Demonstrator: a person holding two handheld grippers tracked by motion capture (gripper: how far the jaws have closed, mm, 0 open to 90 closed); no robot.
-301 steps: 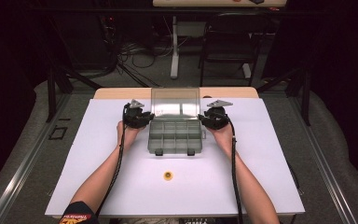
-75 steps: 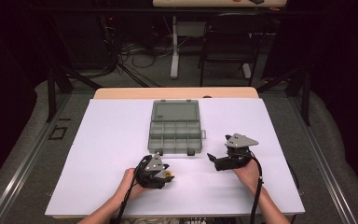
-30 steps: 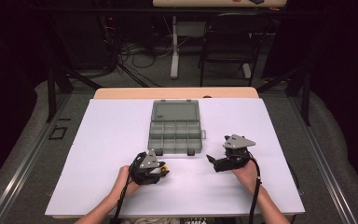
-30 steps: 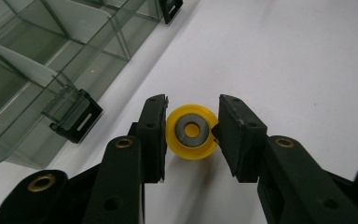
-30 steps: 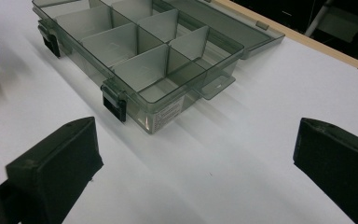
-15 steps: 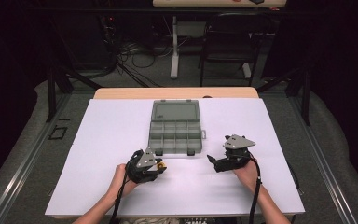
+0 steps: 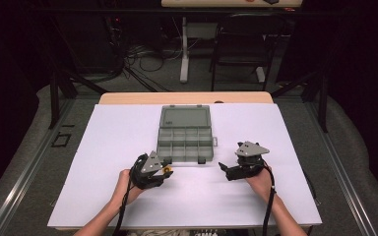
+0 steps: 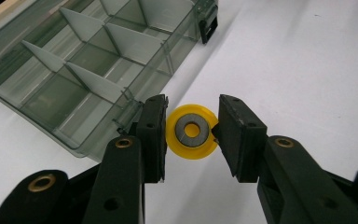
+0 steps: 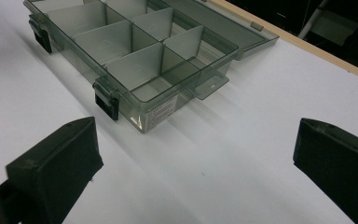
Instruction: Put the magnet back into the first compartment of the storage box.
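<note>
A small yellow ring (image 8: 191, 148) with a grey metal centre is pinched between the jaws of my left gripper (image 8: 191, 130), just above the white table. From above, this gripper (image 7: 166, 171) is near the front left corner of the clear grey compartment box (image 7: 163, 140), and the ring (image 7: 168, 170) shows at its tip. The box (image 8: 74, 70) lies open with its lid folded back, and its visible compartments are empty. My right gripper (image 7: 222, 167) hovers by the box's front right corner. It (image 9: 196, 158) is open with nothing between the jaws, facing the box (image 9: 135, 51).
The white sheet (image 7: 128, 132) covers the table, with a wooden edge (image 7: 187, 97) at the back. Black latches (image 9: 106, 103) stick out from the box's front wall. A chair and cables stand beyond the table on the dark floor.
The left gripper picked the yellow ring off the table and has edged with it toward the box's front left corner. The right gripper has stayed in place.
</note>
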